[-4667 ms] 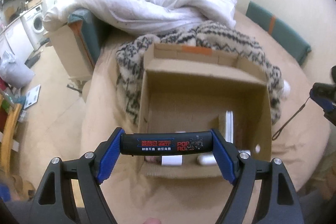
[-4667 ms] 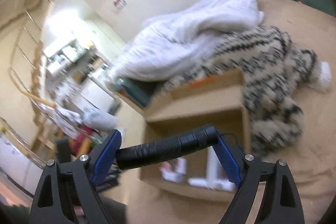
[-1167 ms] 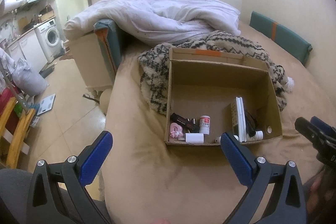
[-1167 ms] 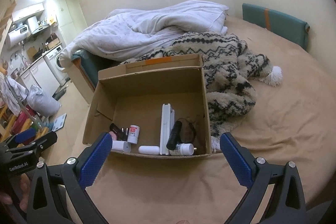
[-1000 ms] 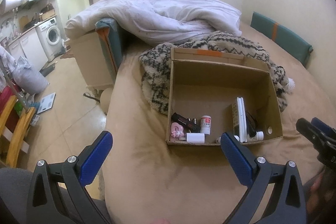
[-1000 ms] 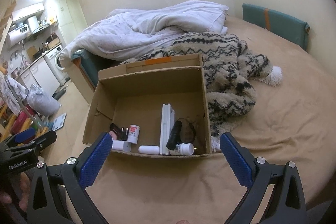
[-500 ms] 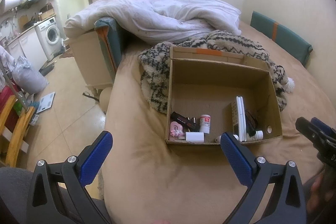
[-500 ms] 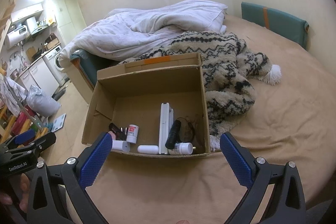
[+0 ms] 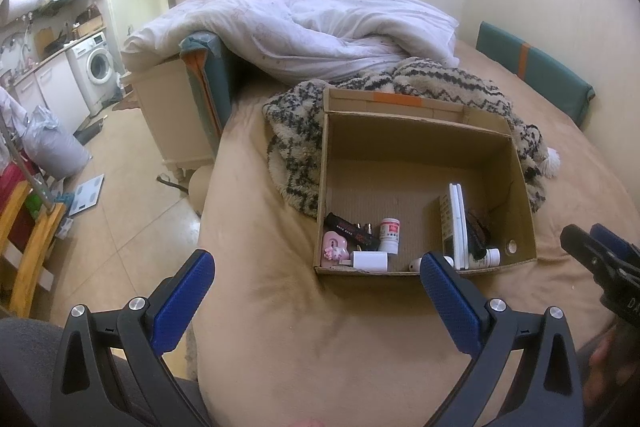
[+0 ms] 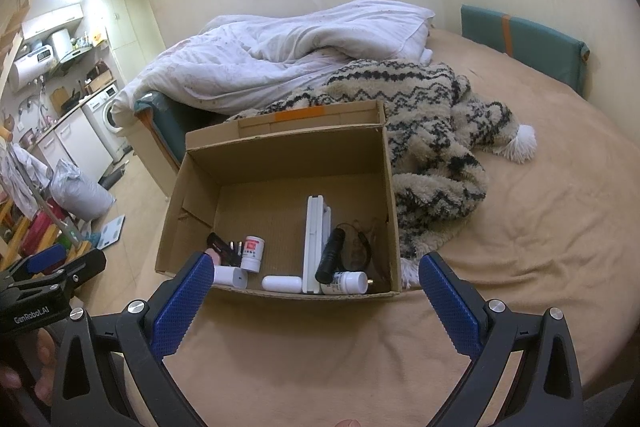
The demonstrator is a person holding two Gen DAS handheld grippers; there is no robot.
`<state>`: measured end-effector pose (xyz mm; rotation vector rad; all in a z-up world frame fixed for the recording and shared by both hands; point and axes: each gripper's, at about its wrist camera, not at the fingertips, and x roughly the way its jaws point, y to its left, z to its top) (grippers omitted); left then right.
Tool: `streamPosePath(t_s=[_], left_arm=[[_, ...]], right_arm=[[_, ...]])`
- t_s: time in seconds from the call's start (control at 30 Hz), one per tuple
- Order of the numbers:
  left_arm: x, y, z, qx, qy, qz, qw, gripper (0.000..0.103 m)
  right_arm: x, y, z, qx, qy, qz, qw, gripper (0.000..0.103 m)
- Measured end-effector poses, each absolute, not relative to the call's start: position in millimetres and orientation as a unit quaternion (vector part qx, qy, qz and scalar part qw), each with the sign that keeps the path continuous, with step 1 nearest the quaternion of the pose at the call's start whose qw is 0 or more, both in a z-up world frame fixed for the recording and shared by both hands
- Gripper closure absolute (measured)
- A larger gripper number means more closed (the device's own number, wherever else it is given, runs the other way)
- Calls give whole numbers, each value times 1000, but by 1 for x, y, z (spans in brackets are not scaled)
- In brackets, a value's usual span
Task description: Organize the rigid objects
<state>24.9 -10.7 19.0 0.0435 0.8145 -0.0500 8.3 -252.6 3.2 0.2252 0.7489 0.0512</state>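
Note:
An open cardboard box [image 9: 416,131] [image 10: 280,147] sits on the tan bed. Along its near wall lie a black tube [image 9: 348,230], a pink item [image 9: 335,251], a white bottle with a red label [image 9: 389,235] [image 10: 253,253], a white flat device on edge [image 9: 456,227] [image 10: 316,243], a black flashlight [image 10: 330,261] and small white bottles [image 10: 349,282]. My left gripper [image 9: 316,277] hangs open and empty before the box's left front corner. My right gripper [image 10: 316,279] is open and empty too, just in front of the box.
A patterned woolly blanket [image 10: 432,131] and a white duvet [image 9: 312,27] lie behind the box. A teal cushion [image 10: 524,43] lines the far wall. Left of the bed's edge are floor tiles [image 9: 120,219], a washing machine [image 9: 98,71] and yellow wooden furniture [image 9: 28,251].
4.7 s ago each gripper was shut on a black cylinder over the box. Both now stand open and drawn back, the cylinders lie in the box. Over the last second, almost nothing moved.

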Motion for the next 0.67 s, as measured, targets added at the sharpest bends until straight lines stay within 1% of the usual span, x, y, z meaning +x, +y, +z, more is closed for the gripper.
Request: streamPosePath(t_s=[0.67], left_arm=[[24, -14, 15, 22, 401, -28, 915, 1]], right_arm=[[9, -251, 4, 110, 366, 26, 924, 0]])
